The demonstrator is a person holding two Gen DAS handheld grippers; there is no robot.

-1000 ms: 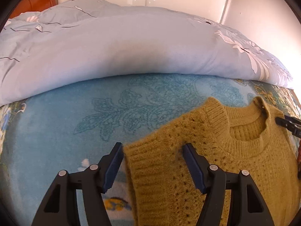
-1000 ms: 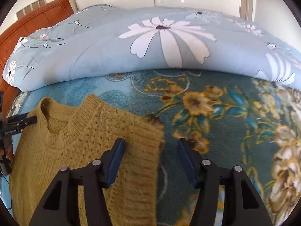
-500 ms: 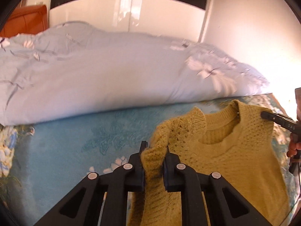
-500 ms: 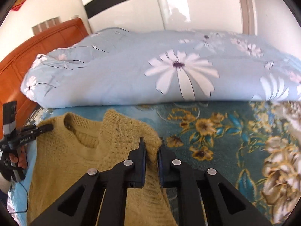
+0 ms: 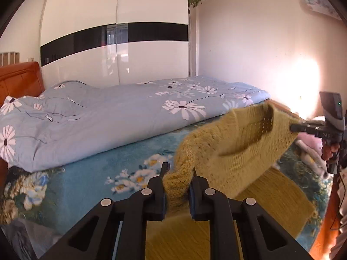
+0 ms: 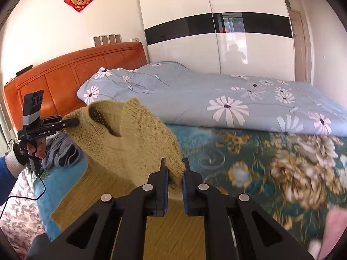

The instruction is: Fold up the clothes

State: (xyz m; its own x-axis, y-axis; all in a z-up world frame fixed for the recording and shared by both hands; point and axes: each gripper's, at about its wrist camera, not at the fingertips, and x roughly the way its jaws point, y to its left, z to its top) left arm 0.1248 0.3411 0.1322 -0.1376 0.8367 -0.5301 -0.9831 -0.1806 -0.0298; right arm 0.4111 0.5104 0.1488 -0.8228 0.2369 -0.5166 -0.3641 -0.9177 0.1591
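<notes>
A mustard-yellow knitted sweater vest [image 5: 238, 147] hangs lifted above the bed, neck opening towards the quilt; it also shows in the right wrist view [image 6: 130, 143]. My left gripper [image 5: 177, 173] is shut on one shoulder of the vest. My right gripper [image 6: 174, 169] is shut on the other shoulder. Each gripper shows in the other's view, the right one [image 5: 303, 127] and the left one [image 6: 69, 122], pinching the knit. The lower part of the vest [image 6: 91, 197] still lies on the bed.
A blue floral bedsheet [image 5: 82, 186] covers the mattress. A light-blue daisy quilt [image 6: 227, 99] lies folded along the far side. An orange wooden headboard [image 6: 76, 73] and white wardrobe [image 6: 216, 43] stand behind. Other clothes lie at the bed's ends [image 6: 63, 149] [image 5: 310, 149].
Both grippers closed on the vest's shoulders and lifted them up off the bed; the views tilted up to show the room.
</notes>
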